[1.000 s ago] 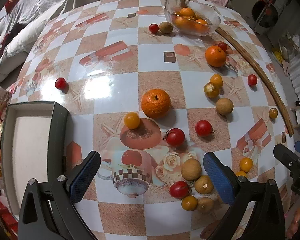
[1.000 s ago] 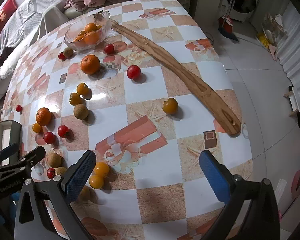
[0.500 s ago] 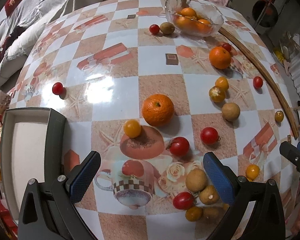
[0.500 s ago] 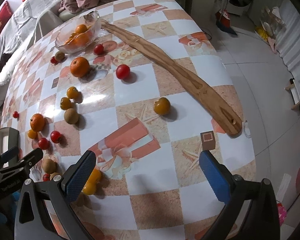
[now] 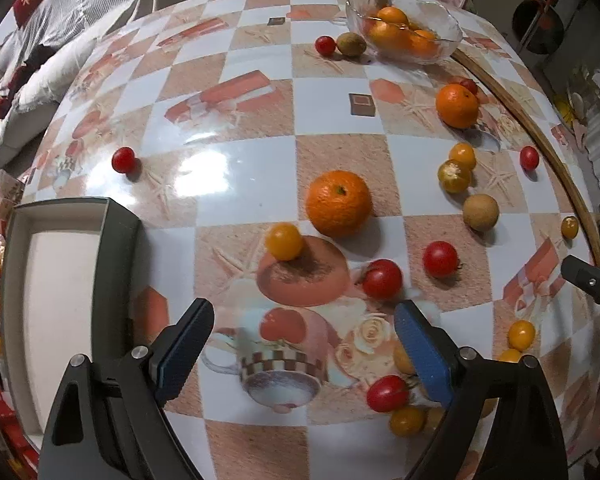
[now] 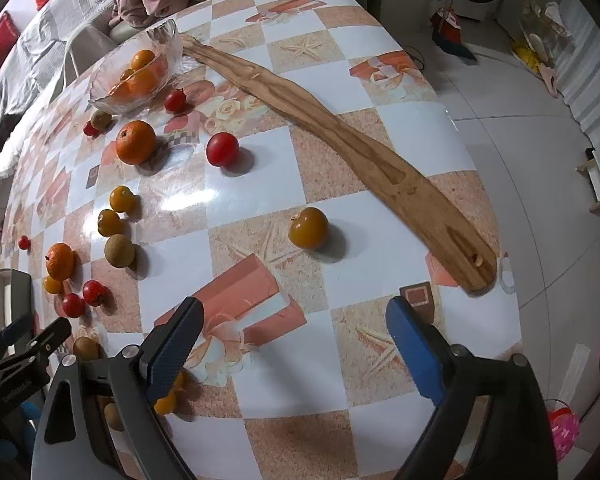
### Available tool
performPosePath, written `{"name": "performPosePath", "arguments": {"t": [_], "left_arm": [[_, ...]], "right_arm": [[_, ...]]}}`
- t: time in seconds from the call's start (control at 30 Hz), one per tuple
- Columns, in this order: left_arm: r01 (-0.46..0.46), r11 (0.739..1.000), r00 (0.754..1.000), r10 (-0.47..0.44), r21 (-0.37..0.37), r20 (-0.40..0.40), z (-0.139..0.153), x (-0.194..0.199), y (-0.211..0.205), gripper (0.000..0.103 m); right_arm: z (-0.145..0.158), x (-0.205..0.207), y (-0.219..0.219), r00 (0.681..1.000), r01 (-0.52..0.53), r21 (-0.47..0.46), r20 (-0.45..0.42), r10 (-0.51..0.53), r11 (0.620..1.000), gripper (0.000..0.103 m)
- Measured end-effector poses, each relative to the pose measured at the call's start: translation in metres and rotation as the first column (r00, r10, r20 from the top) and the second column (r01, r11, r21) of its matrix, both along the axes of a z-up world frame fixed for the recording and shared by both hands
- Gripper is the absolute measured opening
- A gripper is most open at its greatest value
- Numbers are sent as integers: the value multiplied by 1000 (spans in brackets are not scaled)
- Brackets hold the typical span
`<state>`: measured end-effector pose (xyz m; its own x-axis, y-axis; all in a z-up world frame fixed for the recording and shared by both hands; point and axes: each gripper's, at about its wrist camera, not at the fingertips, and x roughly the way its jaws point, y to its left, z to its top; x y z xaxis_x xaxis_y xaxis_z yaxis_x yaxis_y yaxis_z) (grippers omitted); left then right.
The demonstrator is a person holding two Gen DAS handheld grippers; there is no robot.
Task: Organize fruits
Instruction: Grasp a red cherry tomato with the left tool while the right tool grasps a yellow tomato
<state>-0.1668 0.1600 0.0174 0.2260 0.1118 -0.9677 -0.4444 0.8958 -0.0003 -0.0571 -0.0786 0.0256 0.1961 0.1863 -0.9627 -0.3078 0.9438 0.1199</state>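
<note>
Fruit lies scattered across the checkered tabletop (image 5: 256, 184), a few oranges already in the glass bowl (image 5: 404, 28) at its far edge. Both the left tongs (image 5: 302, 344) and the right tongs (image 6: 294, 346) hover spread wide and empty. The left tongs are the nearer to the middle cluster: a yellow tomato (image 5: 284, 241) and a red tomato (image 5: 382, 279) sit just ahead of their tips, the large orange (image 5: 338, 203) beyond, while a lone yellow tomato (image 6: 308, 227) lies straight ahead of the right tongs.
</note>
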Motion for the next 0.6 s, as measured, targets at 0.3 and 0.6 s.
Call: {"name": "performPosePath", "arguments": {"t": [0.3, 0.6], "left_arm": [[94, 995, 995, -94, -18, 23, -4, 19, -30, 74], [72, 997, 997, -72, -13, 23, -13, 30, -32, 66]], "right_arm": [[-7, 9, 3, 1000, -5, -5, 1, 5, 1000, 77], [-7, 27, 17, 996, -38, -49, 77, 41, 998, 62]]}}
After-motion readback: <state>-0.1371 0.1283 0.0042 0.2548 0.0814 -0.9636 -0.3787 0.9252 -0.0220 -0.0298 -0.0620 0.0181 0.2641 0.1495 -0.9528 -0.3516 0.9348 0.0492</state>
